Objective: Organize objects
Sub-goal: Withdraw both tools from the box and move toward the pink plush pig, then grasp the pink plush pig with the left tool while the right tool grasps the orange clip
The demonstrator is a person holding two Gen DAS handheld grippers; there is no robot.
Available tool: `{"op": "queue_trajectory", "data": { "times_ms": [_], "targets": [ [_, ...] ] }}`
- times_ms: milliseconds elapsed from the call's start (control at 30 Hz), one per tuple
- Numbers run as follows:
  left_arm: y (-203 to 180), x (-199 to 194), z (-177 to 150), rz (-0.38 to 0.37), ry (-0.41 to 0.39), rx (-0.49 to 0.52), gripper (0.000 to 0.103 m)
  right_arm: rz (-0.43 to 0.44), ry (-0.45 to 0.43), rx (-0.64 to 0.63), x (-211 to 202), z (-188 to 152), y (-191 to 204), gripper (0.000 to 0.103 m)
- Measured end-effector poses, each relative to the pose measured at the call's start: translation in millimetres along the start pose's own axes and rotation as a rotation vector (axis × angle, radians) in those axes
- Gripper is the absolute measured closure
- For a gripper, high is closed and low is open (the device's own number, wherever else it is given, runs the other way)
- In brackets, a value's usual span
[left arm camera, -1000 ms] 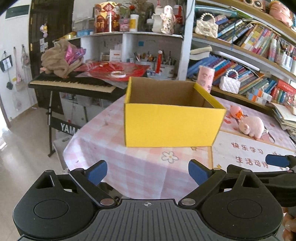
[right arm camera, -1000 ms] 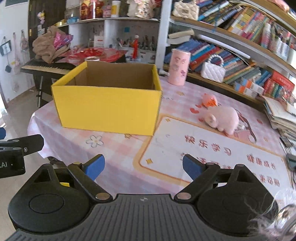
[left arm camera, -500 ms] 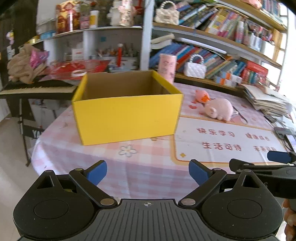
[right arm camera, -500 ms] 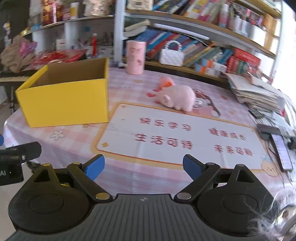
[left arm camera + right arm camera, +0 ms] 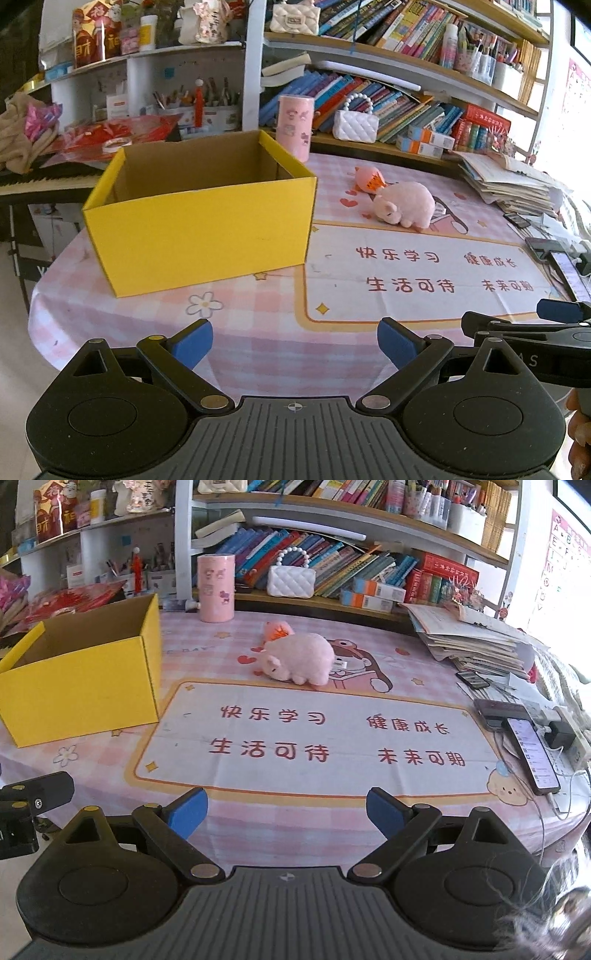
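Yellow box stands open, visible interior bare.

An open yellow cardboard box stands upright with a plain brown inside and nothing visible in it. To its right lies a fluffy pink pig plush on its belly, snout pointing toward the box, well apart from it. A smaller pink-and-orange toy lies just behind the pig, touching or nearly touching it, slightly nearer the box.
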State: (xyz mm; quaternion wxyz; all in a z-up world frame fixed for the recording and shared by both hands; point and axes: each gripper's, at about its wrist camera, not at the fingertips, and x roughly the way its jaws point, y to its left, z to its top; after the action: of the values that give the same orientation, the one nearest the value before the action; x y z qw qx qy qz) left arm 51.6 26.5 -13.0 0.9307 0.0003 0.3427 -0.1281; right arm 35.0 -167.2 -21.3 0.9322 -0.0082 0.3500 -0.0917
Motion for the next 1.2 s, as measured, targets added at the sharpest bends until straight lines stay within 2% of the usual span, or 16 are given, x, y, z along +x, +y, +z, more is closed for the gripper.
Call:
{"op": "queue_trajectory", "data": {
  "times_ms": [567,933,1200],
  "targets": [
    [-35.3,45.6,26.7,0.004,0.027,0.004,0.005,0.015,0.026,-0.007,46.1,26.8,-32.7,0.009],
    [-77.6,94.6,52.9,-0.013,0.036,-0.004,0.005,0.016,0.019,0.001,88.2,61.1,-77.5,0.009],
    [-112.4,131.1,80.9,0.001,0.028,0.009,0.005,0.034,-0.008,0.013,120.7,94.8,-117.6,0.009]
  ]
}}
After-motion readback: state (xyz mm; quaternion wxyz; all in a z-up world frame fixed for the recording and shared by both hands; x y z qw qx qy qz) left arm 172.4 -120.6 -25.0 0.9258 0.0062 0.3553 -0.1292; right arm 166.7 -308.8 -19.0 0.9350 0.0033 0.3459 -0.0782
